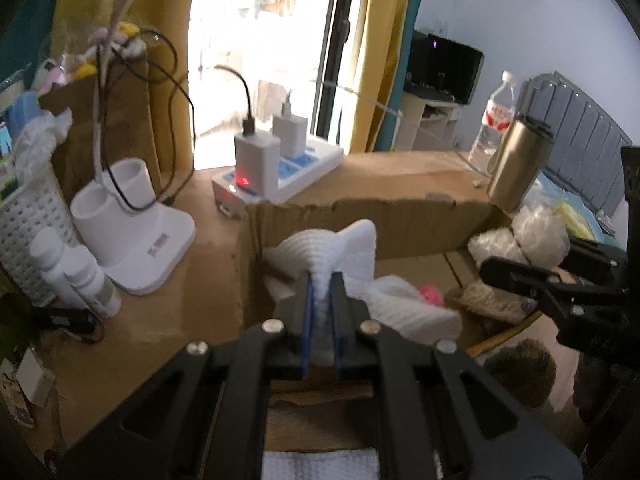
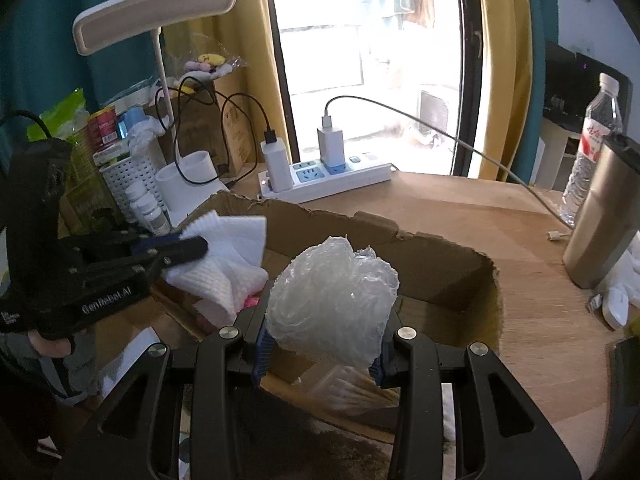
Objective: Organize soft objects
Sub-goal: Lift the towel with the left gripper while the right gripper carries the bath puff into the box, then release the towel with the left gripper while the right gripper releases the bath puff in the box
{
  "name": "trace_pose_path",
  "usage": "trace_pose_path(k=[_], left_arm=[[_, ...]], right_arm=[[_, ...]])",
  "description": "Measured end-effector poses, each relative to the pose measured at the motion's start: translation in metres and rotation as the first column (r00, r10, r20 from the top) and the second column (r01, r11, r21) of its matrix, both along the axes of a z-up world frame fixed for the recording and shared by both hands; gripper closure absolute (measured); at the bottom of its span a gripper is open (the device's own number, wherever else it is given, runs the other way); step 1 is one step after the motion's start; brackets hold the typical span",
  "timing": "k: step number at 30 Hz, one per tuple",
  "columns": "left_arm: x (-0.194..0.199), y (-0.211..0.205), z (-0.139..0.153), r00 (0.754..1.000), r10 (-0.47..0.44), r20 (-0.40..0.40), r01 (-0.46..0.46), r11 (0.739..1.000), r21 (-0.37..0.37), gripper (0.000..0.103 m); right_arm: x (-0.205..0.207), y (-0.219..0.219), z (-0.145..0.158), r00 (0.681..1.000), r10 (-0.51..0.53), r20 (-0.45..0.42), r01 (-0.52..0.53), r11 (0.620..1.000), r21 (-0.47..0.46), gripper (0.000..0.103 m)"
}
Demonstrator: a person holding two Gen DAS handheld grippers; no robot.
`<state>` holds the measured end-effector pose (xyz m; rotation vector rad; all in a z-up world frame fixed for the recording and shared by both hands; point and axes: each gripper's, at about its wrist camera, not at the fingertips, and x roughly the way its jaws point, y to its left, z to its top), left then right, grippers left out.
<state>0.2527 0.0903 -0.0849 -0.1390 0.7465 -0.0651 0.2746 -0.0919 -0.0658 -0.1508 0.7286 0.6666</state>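
My left gripper (image 1: 322,280) is shut on a white waffle-weave cloth (image 1: 340,240) and holds it over the left end of an open cardboard box (image 1: 400,216). The cloth (image 2: 228,248) and left gripper (image 2: 192,246) also show in the right wrist view. My right gripper (image 2: 320,344) is shut on a crumpled wad of clear bubble wrap (image 2: 332,300), held above the box (image 2: 440,264). In the left wrist view the right gripper (image 1: 504,272) holds the wrap (image 1: 520,236) at the right. A pink soft item (image 1: 430,294) lies in the box.
A white power strip with chargers (image 2: 324,176) sits behind the box. A lamp base with cups (image 1: 132,232), a white basket (image 1: 28,232) and small bottles (image 1: 80,276) stand left. A steel tumbler (image 2: 600,220) and water bottle (image 2: 592,148) stand right on the wooden table (image 2: 540,300).
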Motion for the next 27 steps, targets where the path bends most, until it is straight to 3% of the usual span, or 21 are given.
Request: trace_pose_path(k=[5,16,19,20,23,27], left_arm=[[0.007,-0.002,-0.015,0.997,-0.002,-0.071,0.001,1.0,-0.012,0.093],[0.004,-0.005,-0.011,0.997,0.01,-0.076,-0.009,1.0,0.007,0.078],[0.002,-0.002,-0.006,0.998,0.019,-0.061,-0.019,1.0,0.003,0.056],[0.0,-0.001,-0.004,0.999,0.012,-0.052,-0.012,1.0,-0.012,0.053],[-0.003,-0.003,0.0,0.999,0.016,-0.039,-0.016,1.0,0.0,0.052],[-0.008,-0.001,0.003,0.999,0.023,-0.031,-0.023,1.0,-0.002,0.052]], right_arm=[[0.003,0.005,-0.007,1.0,0.013,-0.019,-0.013,1.0,-0.004,0.063],[0.007,0.014,-0.017,0.998,0.026,-0.059,-0.028,0.999,-0.031,0.063],[0.006,0.015,-0.02,0.998,0.019,-0.065,-0.022,0.999,-0.041,0.058],[0.006,0.016,-0.02,0.998,0.021,-0.066,-0.024,0.999,-0.04,0.052],[0.004,0.015,-0.017,0.998,0.022,-0.06,-0.024,0.999,-0.033,0.038],[-0.001,0.014,-0.013,0.998,0.02,-0.053,-0.022,0.999,-0.029,0.037]])
